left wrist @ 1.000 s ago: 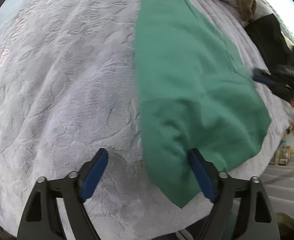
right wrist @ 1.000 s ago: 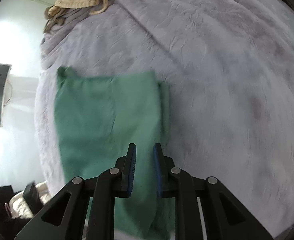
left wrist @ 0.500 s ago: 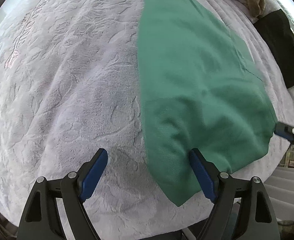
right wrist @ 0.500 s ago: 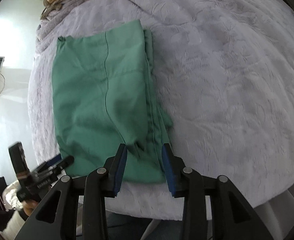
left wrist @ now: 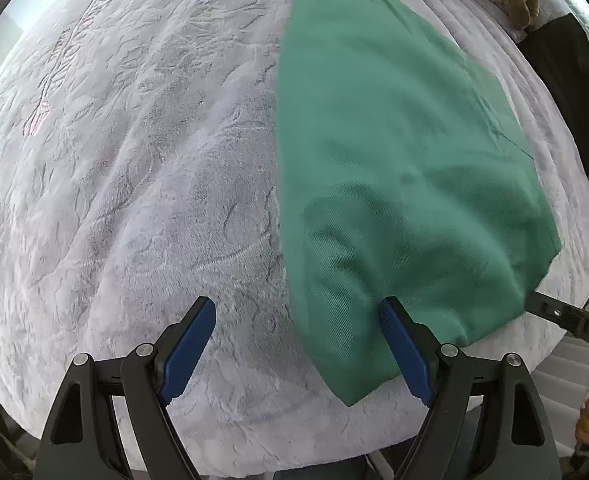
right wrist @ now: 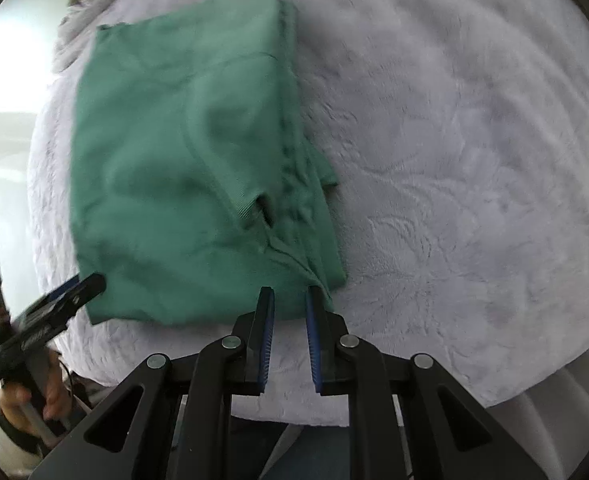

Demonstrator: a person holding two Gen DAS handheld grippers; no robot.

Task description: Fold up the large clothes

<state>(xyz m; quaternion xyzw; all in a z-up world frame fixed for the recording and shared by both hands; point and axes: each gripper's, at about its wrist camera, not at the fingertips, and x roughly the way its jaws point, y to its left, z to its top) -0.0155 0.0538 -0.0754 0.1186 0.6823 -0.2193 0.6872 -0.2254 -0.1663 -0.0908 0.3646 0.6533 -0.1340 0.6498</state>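
A: Where does the green garment (right wrist: 190, 168) lie?
B: Folded, upper left of the right wrist frame, on the grey plush blanket (right wrist: 474, 160).

A: And the right gripper (right wrist: 288, 308)?
B: Lower centre; fingers narrowly parted, holding nothing, at the garment's near edge.

A: The left gripper (left wrist: 296, 320)?
B: Bottom of its frame, spread wide, empty, straddling the cloth's left border.

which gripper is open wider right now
The left gripper: its blue fingers stand far apart, one over the grey blanket, one over the green garment. The right gripper shows only a narrow gap.
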